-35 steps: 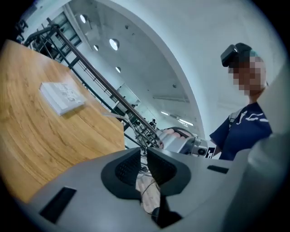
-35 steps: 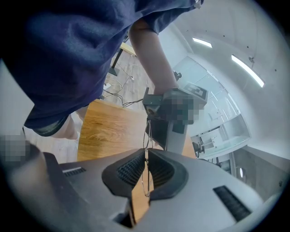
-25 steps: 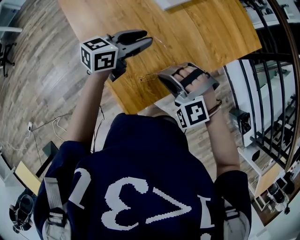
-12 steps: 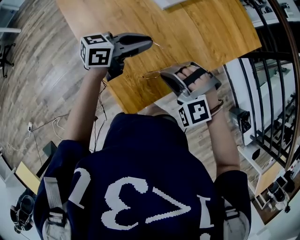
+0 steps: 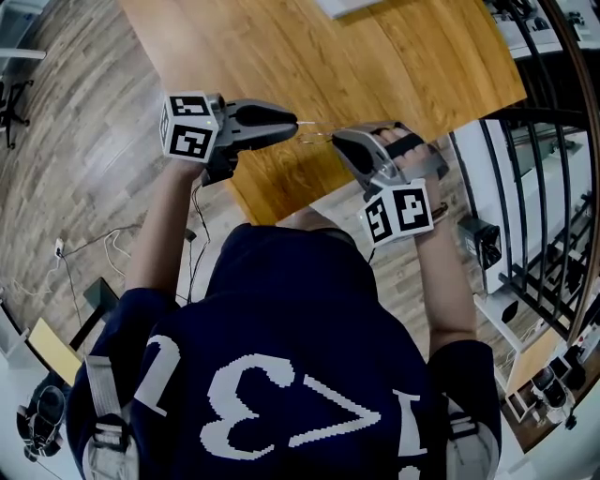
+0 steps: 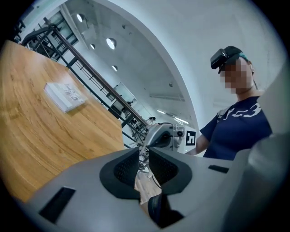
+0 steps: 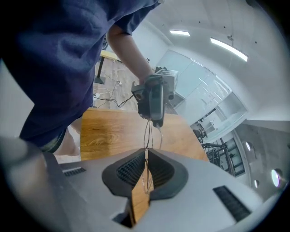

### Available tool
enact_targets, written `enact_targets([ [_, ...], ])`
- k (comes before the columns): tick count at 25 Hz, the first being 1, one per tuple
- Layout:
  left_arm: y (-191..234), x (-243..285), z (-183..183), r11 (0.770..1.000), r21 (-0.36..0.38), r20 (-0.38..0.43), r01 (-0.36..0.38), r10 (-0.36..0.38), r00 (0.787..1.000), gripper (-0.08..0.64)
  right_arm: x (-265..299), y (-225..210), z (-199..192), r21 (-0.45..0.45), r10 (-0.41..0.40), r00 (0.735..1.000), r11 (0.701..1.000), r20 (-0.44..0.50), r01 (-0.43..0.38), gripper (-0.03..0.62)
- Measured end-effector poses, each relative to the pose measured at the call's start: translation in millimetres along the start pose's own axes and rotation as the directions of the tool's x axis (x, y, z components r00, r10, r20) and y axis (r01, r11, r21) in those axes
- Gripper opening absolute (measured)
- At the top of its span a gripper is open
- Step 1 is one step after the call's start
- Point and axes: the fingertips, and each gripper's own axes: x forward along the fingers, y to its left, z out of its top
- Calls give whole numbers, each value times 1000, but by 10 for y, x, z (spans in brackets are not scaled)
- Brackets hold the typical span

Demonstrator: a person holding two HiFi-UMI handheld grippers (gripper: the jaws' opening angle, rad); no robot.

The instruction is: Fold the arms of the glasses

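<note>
Thin wire-framed glasses hang in the air between my two grippers, above the near corner of the wooden table. My right gripper is shut on the frame; in the right gripper view the wire runs out from between its pads. My left gripper comes in from the left and meets the other end. Its jaws have just been closing, and the thin wire lies in the narrow gap between its pads. The right gripper view shows the left gripper nipping the wire's far end.
A flat white object lies far back on the table, also seen in the left gripper view. A black railing runs along the right. Wood floor lies to the left, past the table's edge.
My left gripper has swung down and right to the glasses, and its wide-open jaws have closed to a narrow gap. The right gripper has rolled slightly, still gripping the frame.
</note>
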Motion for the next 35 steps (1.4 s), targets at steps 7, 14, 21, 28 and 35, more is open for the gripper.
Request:
enact_targets([
  [7,13,45,-118,1000,8,33,-29,29,999,61,52,31,-62,11,16,1000,1000,-18,-16,41],
  [14,298,-171,227,899,202,217,-388,345,913,37,150,-34,-305,89,34,999,996,-34,-31,41],
  [21,623,-523,318,683,224,314,-695,625,715,25,542,-205,-739,265,125,990,959,-57,-106,41],
  [28,721,-552,250,648,168,317,-743,678,663,25,1183,-271,-1381,489,305,952,826,33,-282,40],
  [35,702,-751,154,625,160,293,-764,709,641,25,1606,-467,-1656,680,375,909,619,184,-393,40],
])
